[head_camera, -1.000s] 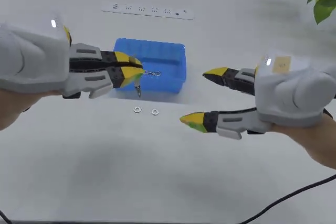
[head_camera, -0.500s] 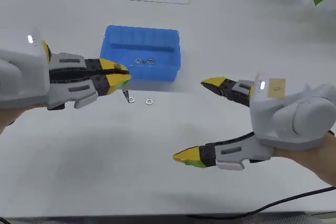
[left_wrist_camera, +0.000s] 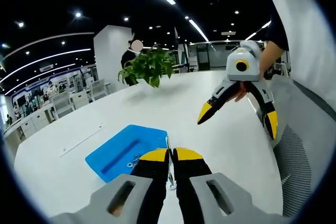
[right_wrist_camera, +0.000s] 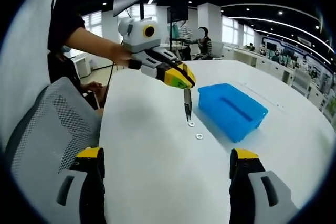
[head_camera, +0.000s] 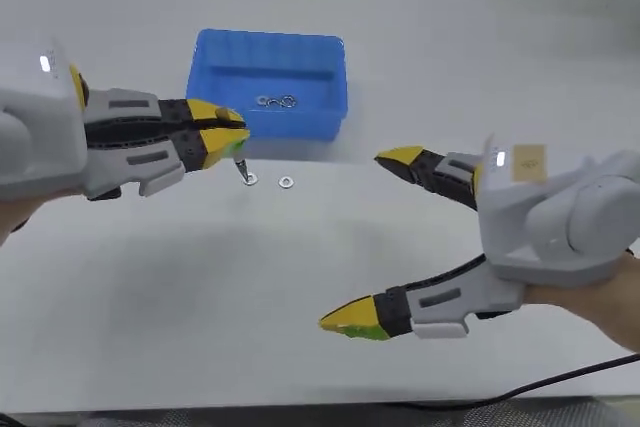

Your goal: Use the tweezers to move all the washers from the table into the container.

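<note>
White table (head_camera: 150, 327) bears a blue container (head_camera: 232, 72) on its far side, with a few washers (head_camera: 276, 101) lying inside. Just near of it, two more lie on the table side by side: a left washer (head_camera: 250, 180) and a right washer (head_camera: 286, 182). The left gripper (head_camera: 225, 135) is clamped on the tweezers (head_camera: 241, 169), whose tips point down just beside the left washer. The right gripper (head_camera: 357, 240) hovers nearer and to the right, jaws wide apart.
</note>
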Motion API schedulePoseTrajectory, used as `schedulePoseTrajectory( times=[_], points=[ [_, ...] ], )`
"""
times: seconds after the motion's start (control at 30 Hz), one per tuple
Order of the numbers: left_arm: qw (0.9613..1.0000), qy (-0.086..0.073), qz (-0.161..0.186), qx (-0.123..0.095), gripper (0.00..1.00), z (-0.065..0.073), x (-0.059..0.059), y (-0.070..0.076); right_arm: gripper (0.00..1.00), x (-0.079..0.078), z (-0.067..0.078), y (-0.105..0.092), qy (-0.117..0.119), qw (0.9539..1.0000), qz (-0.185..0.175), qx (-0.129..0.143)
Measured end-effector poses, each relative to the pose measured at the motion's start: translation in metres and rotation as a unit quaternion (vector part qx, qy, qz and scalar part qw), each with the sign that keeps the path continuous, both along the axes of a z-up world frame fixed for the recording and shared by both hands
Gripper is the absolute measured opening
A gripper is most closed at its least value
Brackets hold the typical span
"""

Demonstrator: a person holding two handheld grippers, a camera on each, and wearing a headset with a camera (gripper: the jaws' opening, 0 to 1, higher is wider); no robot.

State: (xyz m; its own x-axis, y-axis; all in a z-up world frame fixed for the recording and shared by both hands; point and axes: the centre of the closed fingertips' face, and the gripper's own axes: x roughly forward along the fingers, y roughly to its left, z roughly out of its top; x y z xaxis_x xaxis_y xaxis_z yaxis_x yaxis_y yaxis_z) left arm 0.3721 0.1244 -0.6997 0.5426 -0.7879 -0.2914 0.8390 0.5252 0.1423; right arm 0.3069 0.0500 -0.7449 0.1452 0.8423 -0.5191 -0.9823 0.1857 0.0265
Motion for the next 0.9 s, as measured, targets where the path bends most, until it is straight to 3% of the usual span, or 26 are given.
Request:
schedulePoseTrajectory(
  times=[0.3, 0.67, 0.9],
  points=[
    [1.0, 0.0, -0.007, 0.007, 0.07, -0.004, 0.002, -0.004, 0.99, -0.006, -0.006, -0.001, 0.012, 0.9999, -0.002, -0.003],
    [0.9999, -0.001, -0.013, 0.006, 0.07, -0.005, 0.004, -0.007, 0.98, -0.004, -0.003, -0.002, 0.015, 0.9998, -0.012, 0.002],
    [0.9997, 0.004, -0.016, 0.018, 0.07, -0.012, 0.001, -0.006, 0.98, -0.005, -0.003, -0.002, 0.016, 0.9998, -0.014, 0.002]
  ],
)
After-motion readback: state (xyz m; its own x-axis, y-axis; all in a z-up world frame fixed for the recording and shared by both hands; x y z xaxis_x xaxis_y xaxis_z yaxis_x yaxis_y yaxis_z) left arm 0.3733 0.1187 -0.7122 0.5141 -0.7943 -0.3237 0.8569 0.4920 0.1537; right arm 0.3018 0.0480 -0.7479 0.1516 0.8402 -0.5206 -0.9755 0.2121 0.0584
